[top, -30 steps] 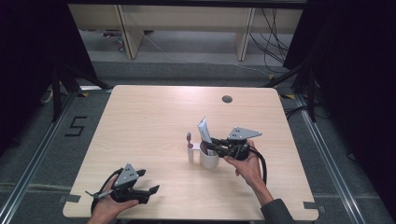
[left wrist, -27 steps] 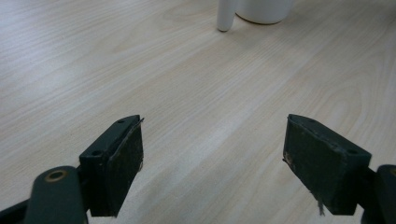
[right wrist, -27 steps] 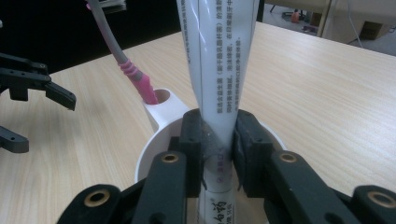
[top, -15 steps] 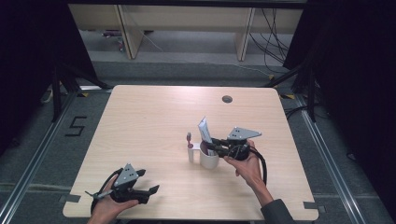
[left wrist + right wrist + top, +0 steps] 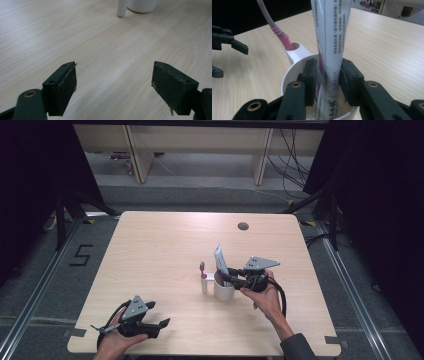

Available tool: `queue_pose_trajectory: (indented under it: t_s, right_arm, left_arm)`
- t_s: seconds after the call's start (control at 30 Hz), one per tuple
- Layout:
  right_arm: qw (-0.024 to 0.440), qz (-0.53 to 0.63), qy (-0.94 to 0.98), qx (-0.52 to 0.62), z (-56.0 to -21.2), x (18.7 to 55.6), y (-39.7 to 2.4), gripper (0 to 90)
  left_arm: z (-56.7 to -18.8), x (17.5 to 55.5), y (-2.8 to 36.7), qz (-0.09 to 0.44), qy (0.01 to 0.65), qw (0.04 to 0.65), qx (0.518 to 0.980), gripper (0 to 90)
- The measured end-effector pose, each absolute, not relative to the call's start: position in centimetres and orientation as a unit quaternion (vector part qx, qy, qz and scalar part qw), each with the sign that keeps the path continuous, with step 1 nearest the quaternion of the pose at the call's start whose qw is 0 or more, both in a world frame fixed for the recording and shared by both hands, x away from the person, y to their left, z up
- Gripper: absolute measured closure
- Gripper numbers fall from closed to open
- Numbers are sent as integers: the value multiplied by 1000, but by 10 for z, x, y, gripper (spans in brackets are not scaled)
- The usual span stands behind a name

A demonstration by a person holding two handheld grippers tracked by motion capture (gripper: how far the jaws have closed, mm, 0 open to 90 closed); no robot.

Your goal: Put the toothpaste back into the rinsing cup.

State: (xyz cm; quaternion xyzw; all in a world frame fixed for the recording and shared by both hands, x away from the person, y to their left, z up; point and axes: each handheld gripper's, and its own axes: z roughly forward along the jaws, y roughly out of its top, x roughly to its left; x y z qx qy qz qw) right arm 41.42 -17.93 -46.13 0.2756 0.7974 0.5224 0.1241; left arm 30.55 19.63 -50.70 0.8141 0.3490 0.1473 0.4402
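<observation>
Pale wooden table point(image 5: 165, 245), dark grey floor point(image 5: 40, 285)

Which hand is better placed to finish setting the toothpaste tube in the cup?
The right. The right gripper already has the toothpaste tube between its jaws, standing in the white cup; its jaws have just been opening. The left gripper sits open near the table's front edge, well away from the cup.
</observation>
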Motion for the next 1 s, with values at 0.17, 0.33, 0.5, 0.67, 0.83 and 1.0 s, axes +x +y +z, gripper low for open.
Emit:
queue_pose_trajectory:
  t_s: [0.17, 0.33, 0.5, 0.67, 0.83, 1.0]
  right_arm:
    - [131, 525, 792, 283, -460, 414, -181, 634]
    - [116, 524, 792, 291, -458, 413, -183, 613]
    - [117, 529, 787, 296, -456, 412, -184, 587]
    - [120, 530, 787, 292, -453, 412, -185, 583]
    - [110, 531, 785, 300, -455, 411, -184, 562]
    - [114, 539, 777, 305, -451, 410, -188, 534]
  left_arm:
    - [-507, 305, 196, 146, 350, 441, 814, 199]
    - [-508, 305, 195, 146, 354, 447, 809, 199]
    - [-507, 306, 196, 150, 350, 440, 813, 199]
    - [-506, 305, 197, 147, 349, 436, 816, 199]
    - [-507, 306, 197, 149, 351, 439, 814, 199]
    - [-507, 305, 196, 146, 358, 449, 806, 199]
